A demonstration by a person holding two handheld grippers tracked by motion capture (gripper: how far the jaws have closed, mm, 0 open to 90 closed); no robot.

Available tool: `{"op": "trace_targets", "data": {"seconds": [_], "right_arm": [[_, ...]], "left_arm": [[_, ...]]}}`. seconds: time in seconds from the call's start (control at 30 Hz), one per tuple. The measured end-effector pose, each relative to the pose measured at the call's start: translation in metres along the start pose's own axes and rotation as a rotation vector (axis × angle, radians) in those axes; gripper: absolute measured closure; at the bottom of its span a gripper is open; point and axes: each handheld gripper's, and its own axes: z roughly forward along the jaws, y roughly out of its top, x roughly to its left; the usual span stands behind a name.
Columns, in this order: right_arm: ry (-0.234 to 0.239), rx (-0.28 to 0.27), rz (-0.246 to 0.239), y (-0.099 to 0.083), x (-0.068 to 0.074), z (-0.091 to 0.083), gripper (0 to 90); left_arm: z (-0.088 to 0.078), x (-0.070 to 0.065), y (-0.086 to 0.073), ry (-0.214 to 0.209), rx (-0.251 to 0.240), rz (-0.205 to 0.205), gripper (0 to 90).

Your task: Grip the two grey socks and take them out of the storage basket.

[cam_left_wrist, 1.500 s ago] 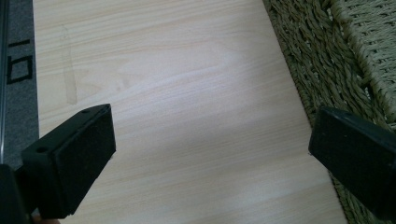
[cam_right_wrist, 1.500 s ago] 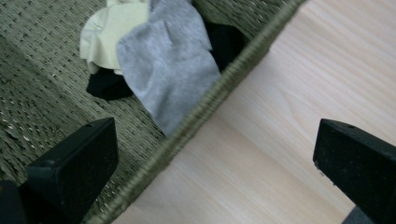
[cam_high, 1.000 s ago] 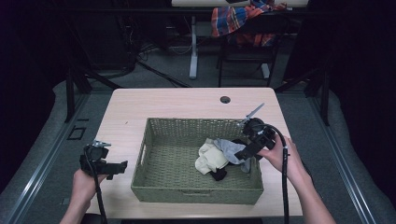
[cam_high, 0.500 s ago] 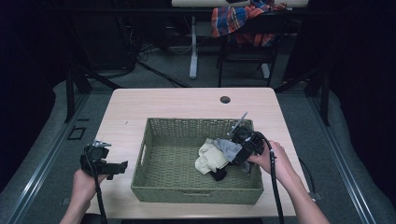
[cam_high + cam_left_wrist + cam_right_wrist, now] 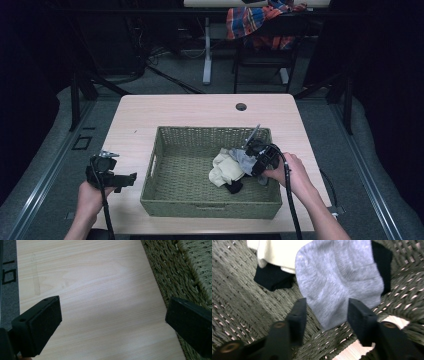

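A woven green basket [image 5: 210,207] stands in the middle of the wooden table [image 5: 200,112]. In its right half lie a cream cloth [image 5: 226,167], a grey sock-like cloth [image 5: 243,159] and a black piece [image 5: 233,188]. My right gripper [image 5: 252,162] reaches into the basket from the right. In the right gripper view it [image 5: 327,307] is open, its jaws on either side of the lower tip of the grey cloth [image 5: 339,275], with the cream cloth [image 5: 279,252] and black piece [image 5: 272,277] beyond. My left gripper [image 5: 131,177] hovers open over bare table [image 5: 95,285] left of the basket [image 5: 170,270].
A small dark round hole [image 5: 241,106] sits near the table's far edge. Beyond the table stands a chair with a plaid cloth [image 5: 260,22] draped on it. The basket's left half holds nothing.
My right gripper has moved left and down into the basket, up to the grey cloth. The left gripper has stayed where it was.
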Motion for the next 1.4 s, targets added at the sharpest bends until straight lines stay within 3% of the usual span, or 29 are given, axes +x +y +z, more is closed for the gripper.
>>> {"op": "trace_targets", "data": {"seconds": [0.17, 0.3, 0.63, 0.87, 1.2, 1.4], "right_arm": [[0.007, 0.026, -0.002, 0.000, -0.001, 0.003, 66.1], [0.015, 0.040, 0.013, -0.001, -0.002, 0.006, 83.1], [0.057, 0.023, 0.037, -0.002, -0.005, -0.004, 85.8], [0.090, -0.034, 0.058, -0.003, -0.009, -0.027, 86.2], [0.094, -0.052, 0.062, 0.004, -0.021, -0.060, 86.3], [0.094, -0.104, 0.072, 0.006, -0.023, -0.083, 86.2]], "left_arm": [[0.000, 0.000, 0.000, 0.001, -0.001, 0.000, 0.7], [-0.001, 0.001, 0.000, 0.001, -0.002, -0.001, 0.7], [0.000, 0.001, 0.000, -0.001, -0.002, -0.003, 0.7], [0.000, -0.001, 0.001, 0.003, -0.004, 0.002, 0.7], [0.000, 0.001, 0.000, 0.004, -0.003, -0.008, 0.7], [0.000, 0.001, 0.000, 0.004, -0.003, -0.007, 0.7]]}}
